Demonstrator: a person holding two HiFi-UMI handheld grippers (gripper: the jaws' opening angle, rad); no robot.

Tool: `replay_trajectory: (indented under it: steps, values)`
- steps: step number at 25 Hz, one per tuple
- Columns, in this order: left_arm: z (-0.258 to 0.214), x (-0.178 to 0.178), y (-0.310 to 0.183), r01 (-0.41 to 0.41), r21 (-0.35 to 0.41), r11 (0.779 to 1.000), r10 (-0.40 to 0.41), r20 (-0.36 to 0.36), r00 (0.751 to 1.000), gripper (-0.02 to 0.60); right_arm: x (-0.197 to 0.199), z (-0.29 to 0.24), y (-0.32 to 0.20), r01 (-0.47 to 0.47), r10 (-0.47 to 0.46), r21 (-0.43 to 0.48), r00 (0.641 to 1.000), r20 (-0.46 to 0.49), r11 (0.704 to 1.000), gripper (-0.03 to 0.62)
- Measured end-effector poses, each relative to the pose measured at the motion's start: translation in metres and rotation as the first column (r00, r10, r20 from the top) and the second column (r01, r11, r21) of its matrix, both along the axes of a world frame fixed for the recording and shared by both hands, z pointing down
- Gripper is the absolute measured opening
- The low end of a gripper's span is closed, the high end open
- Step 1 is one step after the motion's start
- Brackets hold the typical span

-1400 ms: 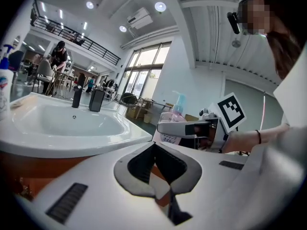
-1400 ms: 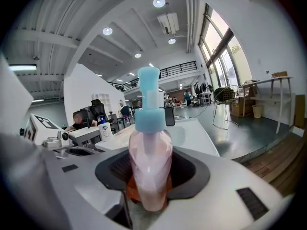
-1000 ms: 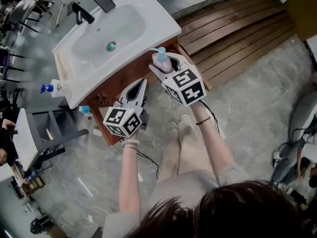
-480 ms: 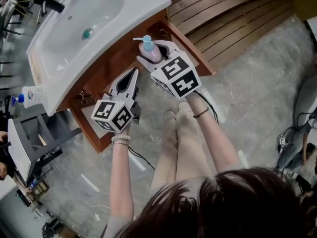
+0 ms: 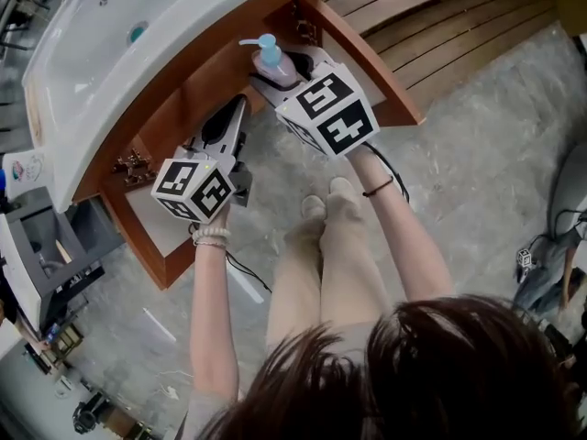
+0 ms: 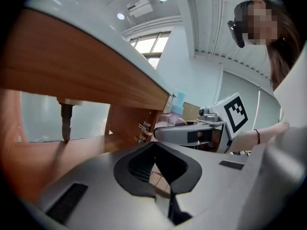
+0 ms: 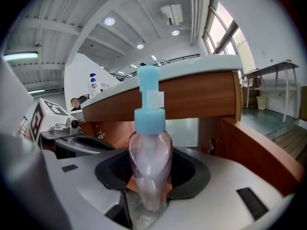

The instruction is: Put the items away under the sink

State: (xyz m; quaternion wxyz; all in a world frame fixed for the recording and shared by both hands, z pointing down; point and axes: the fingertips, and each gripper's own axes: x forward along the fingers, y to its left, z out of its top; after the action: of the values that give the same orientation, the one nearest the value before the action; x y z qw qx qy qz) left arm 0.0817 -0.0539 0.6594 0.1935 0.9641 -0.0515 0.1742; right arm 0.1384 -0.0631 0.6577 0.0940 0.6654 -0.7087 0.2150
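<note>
Now lower, right tool (image 5: pixel 281 73) with bottle (image 5: pixel 270 55)

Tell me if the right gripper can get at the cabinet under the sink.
Likely yes: the cabinet front is open and the right gripper, shut on the bottle, faces it with nothing between.

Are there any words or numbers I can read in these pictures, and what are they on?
No text can be read for sure.
Pump bottle: tiny print on its label, too blurred to read.
White bottle by the sink: label too small to read.
Marker cubes: only black-and-white square patterns, no words or numbers.
</note>
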Motion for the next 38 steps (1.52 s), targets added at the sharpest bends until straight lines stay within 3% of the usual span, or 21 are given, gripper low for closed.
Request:
replay_trajectory:
  steps: [19,25,38]
  values:
    - [0.068,0.002,-0.033,0.058,0.063,0.996,-0.055,-0.052,0.997,0.002,0.001,0.076,-0.054,0.073,-0.071,0.029,0.995,-0.064,0.997,0.201]
    - [0.08,0.006,-0.042,0.032,0.074,0.997,-0.026,-0.071,0.997,0.002,0.01,0.091,-0.077,0.057,-0.053,0.045,0.995,-0.081,0.997,0.201]
    - [0.097,0.007,-0.069,0.084,0.096,0.992,-0.075,-0.085,0.994,0.002,0.031,0.113,-0.108,-0.002,0.011,0.065,0.991,-0.13,0.998,0.201]
